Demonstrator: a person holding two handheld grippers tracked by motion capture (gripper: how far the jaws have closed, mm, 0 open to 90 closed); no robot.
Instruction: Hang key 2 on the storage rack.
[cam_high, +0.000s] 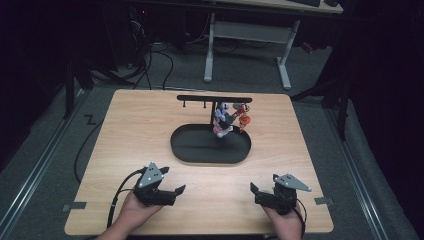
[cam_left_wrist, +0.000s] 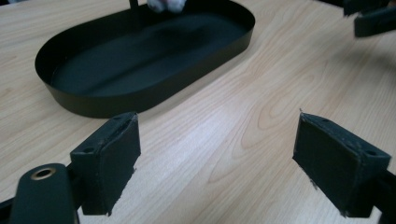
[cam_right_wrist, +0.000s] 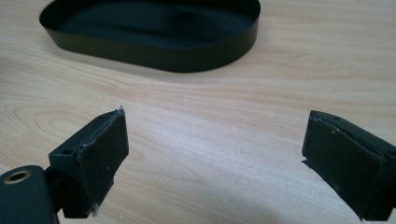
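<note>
A black oval tray (cam_high: 185, 148) sits mid-table, with a black T-shaped stand (cam_high: 214, 99) rising from its back. Small colourful trinkets (cam_high: 226, 120) hang from the stand's right side, a red-orange one (cam_high: 243, 120) among them. My left gripper (cam_high: 176, 192) rests near the front left of the table, open with nothing between its jaws. My right gripper (cam_high: 253, 192) rests at the front right, also open and holding nothing. In the left gripper view the tray (cam_left_wrist: 154, 91) lies just ahead of the open gripper (cam_left_wrist: 217, 161). The right gripper view shows the tray (cam_right_wrist: 196, 60) beyond its open gripper (cam_right_wrist: 215, 163).
The wooden table (cam_high: 130, 125) has bare surface on both sides of the tray and in front of it. A cable (cam_high: 117, 200) trails from the left gripper. Beyond the table stand a white desk frame (cam_high: 247, 35) and floor cables (cam_high: 160, 60).
</note>
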